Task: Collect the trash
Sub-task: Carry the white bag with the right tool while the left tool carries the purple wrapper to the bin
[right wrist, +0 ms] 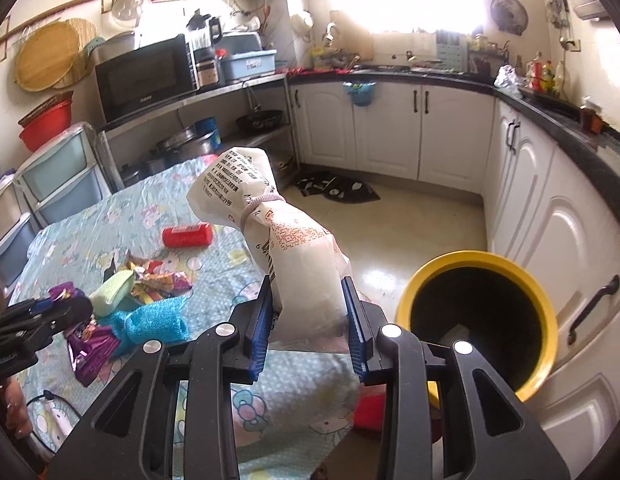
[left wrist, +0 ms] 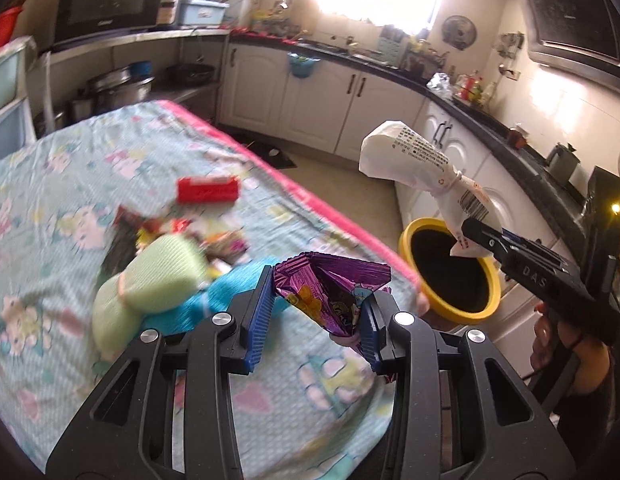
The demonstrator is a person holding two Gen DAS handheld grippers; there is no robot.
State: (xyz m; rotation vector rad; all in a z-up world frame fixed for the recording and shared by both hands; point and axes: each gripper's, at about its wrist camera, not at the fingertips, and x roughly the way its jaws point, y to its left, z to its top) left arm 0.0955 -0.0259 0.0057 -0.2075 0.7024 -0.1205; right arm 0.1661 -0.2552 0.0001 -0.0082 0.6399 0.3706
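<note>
My left gripper (left wrist: 317,308) is shut on a crumpled purple snack wrapper (left wrist: 329,288) above the table's right edge; it also shows in the right wrist view (right wrist: 88,340). My right gripper (right wrist: 308,320) is shut on a white printed bag (right wrist: 278,236) tied with a rubber band, held upright beside the yellow-rimmed bin (right wrist: 477,320). In the left wrist view the bag (left wrist: 413,160) hangs over the bin (left wrist: 449,272). More wrappers (right wrist: 158,280) and a red packet (right wrist: 188,236) lie on the table.
The table has a cartoon-print cloth (left wrist: 70,184) with a pink edge. A green cloth (left wrist: 158,276) and a blue cloth (right wrist: 154,324) lie by the wrappers. White cabinets (right wrist: 549,208) stand right behind the bin. Plastic drawers (right wrist: 58,184) stand far left.
</note>
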